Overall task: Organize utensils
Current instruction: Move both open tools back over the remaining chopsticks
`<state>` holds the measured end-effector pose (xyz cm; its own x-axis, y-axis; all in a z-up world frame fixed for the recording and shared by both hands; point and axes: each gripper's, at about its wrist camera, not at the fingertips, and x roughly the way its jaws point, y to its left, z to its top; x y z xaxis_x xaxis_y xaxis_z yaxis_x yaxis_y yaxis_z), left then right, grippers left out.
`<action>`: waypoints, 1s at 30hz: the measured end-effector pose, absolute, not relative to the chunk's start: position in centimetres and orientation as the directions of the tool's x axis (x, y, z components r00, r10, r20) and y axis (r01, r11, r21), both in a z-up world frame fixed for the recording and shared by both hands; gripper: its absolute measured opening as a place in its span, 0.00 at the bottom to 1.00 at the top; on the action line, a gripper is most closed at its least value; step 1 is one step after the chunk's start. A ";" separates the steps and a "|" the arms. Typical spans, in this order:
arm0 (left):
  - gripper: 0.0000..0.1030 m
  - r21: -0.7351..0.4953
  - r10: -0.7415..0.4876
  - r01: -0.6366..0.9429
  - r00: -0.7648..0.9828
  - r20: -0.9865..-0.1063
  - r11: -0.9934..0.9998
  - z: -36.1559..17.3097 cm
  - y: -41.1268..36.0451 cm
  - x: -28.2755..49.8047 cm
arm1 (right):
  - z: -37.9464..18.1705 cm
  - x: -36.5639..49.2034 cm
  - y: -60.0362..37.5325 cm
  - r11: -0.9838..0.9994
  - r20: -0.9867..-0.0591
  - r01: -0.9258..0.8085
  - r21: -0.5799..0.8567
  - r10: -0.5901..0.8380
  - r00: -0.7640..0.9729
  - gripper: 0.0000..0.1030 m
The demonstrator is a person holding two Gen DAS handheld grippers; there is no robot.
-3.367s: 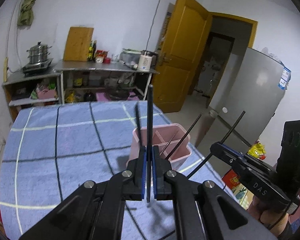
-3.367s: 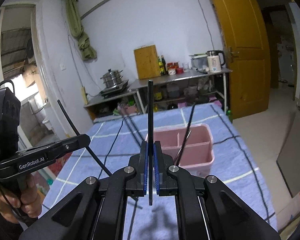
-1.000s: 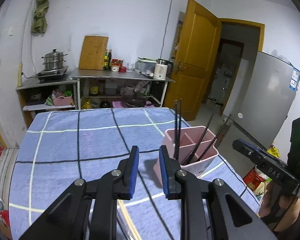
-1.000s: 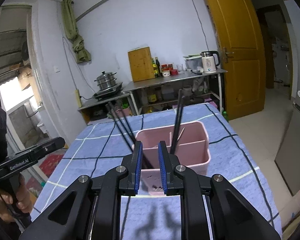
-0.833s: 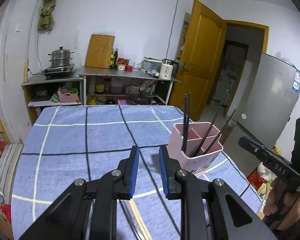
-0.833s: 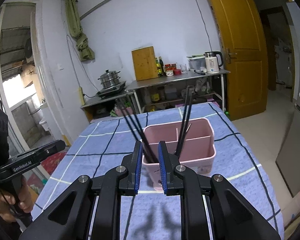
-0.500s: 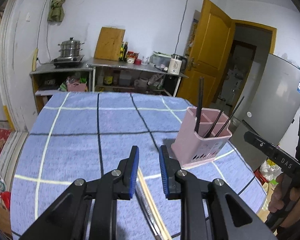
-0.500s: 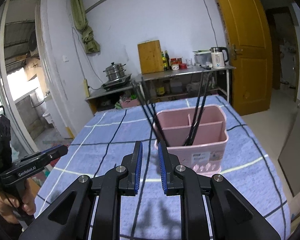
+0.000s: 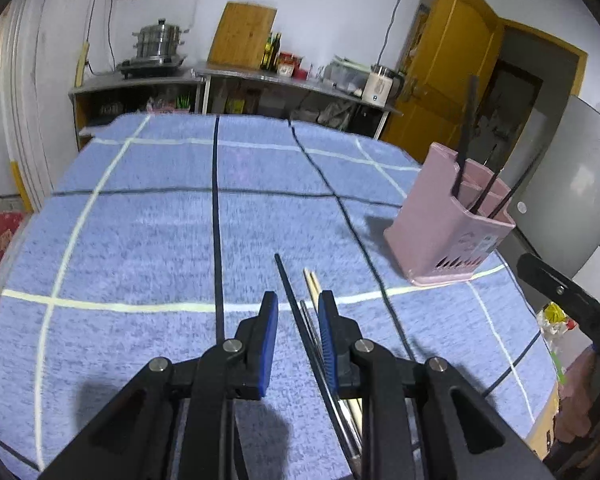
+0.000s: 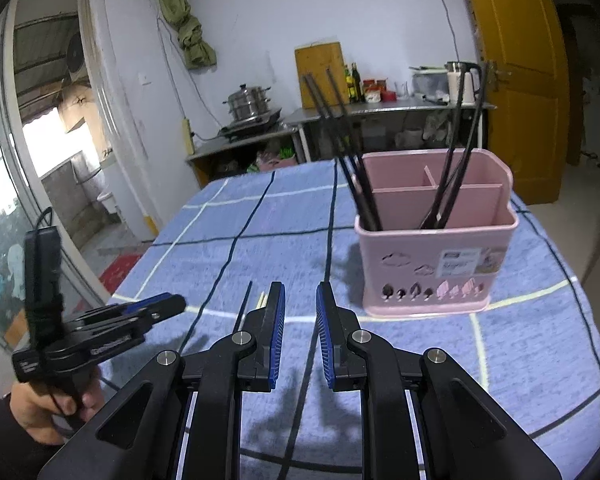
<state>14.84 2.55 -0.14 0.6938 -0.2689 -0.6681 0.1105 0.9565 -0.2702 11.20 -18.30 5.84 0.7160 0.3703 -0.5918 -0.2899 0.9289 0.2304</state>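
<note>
A pink utensil holder [image 9: 448,236] stands at the right of the blue checked tablecloth [image 9: 140,240], with black chopsticks [image 9: 466,136] upright in it. My left gripper [image 9: 297,312] is open, low over loose chopsticks lying on the cloth: a black chopstick [image 9: 290,288], a wooden pair [image 9: 312,282] and a metal one. In the right wrist view my right gripper [image 10: 300,304] is open and empty, just in front of the pink holder [image 10: 432,264], which holds two clusters of black chopsticks [image 10: 336,128]. The left gripper [image 10: 140,312] shows at the left, held by a hand [image 10: 40,404].
The cloth's right edge drops off just past the holder, with a grey fridge [image 9: 572,184] beyond. A steel shelf [image 9: 260,80] with a pot, a cutting board and a kettle lines the far wall. An orange door [image 10: 516,60] stands at the right.
Both grippers, earlier shut on a black chopstick each, stand open and have sunk toward the cloth. The loose chopsticks have come into view under the left gripper; the holder has slid to the right.
</note>
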 end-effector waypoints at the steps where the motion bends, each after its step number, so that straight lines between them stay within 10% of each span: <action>1: 0.21 -0.270 -0.269 0.108 0.687 -0.675 0.957 -0.6 2.5 15.2 | 5.6 11.3 -18.2 0.928 -0.597 -0.292 0.230 0.371 0.711 0.16; 30: 0.14 -0.144 -0.168 0.090 0.615 -0.771 0.986 -5.4 -0.2 19.4 | 3.6 12.8 -18.2 0.924 -0.633 -0.292 0.247 0.382 0.674 0.16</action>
<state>19.36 -0.22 -5.41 0.6147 -0.1683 -0.7706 0.0898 0.9855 -0.1437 12.82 -18.20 3.62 0.6736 0.3819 -0.6328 -0.2916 0.9240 0.2473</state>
